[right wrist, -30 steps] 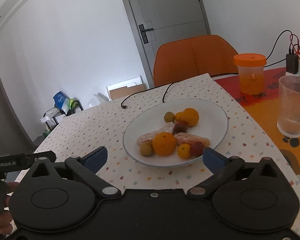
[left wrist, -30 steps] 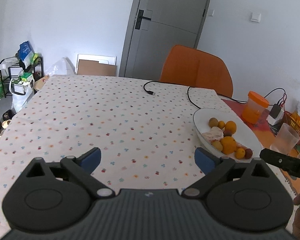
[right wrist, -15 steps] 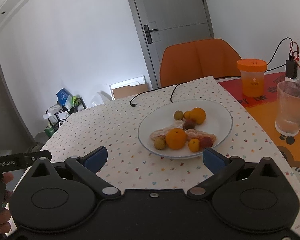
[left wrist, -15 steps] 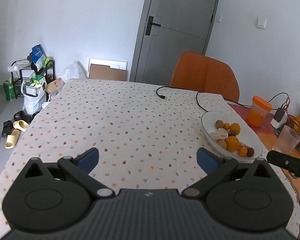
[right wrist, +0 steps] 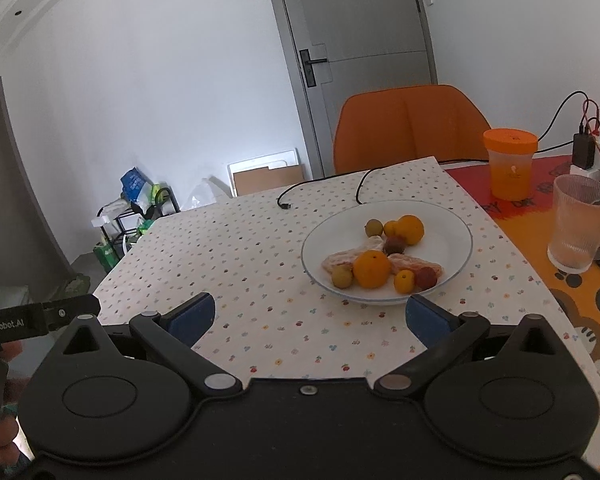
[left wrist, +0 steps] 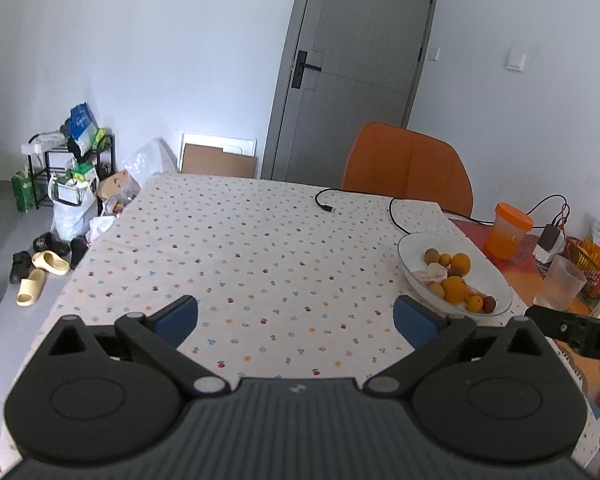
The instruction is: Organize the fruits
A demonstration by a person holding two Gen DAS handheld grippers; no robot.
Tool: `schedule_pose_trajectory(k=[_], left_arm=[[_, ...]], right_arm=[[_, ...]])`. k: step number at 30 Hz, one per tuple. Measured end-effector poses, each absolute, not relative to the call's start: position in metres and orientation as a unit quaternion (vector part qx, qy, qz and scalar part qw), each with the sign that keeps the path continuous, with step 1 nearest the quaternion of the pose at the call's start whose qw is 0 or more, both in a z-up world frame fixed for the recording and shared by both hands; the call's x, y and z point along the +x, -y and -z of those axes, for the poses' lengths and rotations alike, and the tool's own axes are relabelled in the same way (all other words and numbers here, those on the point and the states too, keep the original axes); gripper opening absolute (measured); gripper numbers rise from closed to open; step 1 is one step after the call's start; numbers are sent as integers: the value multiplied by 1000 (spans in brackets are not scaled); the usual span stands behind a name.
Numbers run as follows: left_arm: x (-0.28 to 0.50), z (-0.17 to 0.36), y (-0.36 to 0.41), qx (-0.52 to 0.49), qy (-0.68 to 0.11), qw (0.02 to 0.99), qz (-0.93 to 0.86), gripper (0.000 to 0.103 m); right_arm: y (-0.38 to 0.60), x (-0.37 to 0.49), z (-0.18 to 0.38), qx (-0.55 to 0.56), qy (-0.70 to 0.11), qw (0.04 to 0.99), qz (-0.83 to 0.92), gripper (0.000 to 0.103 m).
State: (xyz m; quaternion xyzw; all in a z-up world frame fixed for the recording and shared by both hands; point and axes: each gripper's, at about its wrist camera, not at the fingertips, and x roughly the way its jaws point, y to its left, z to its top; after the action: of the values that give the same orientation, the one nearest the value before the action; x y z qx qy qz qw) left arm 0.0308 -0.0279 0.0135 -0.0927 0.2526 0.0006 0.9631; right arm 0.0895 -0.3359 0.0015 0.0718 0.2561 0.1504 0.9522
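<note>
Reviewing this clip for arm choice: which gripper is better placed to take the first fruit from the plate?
Probably the right gripper: open, with the plate just ahead. The left gripper, also open, faces bare tablecloth.

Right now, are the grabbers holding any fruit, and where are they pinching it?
Nothing is held. The left gripper and right gripper are both wide open over the tablecloth, with only cloth between their fingers. All the fruit sits on the white plate.

soft, even daylight fills both views, bright on the white walls, with faint shadows on the desk (left wrist: 260,264). fisheye bending curves the door (right wrist: 364,60) and darkens corners at 1 and 11 o'clock. focus is fairly sharp, slightly soft at the rims.
</note>
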Motion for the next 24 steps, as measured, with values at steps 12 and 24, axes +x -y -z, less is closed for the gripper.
schedule_pose_trajectory(k=[12, 24], left_arm=[[4, -8, 26, -67, -248, 966, 4, 103], [4, -6, 26, -68, -252, 965, 3, 103]], right_arm=[[337, 58, -4, 48, -248, 956, -150, 103], [342, 56, 2, 54, -257, 952, -154, 103]])
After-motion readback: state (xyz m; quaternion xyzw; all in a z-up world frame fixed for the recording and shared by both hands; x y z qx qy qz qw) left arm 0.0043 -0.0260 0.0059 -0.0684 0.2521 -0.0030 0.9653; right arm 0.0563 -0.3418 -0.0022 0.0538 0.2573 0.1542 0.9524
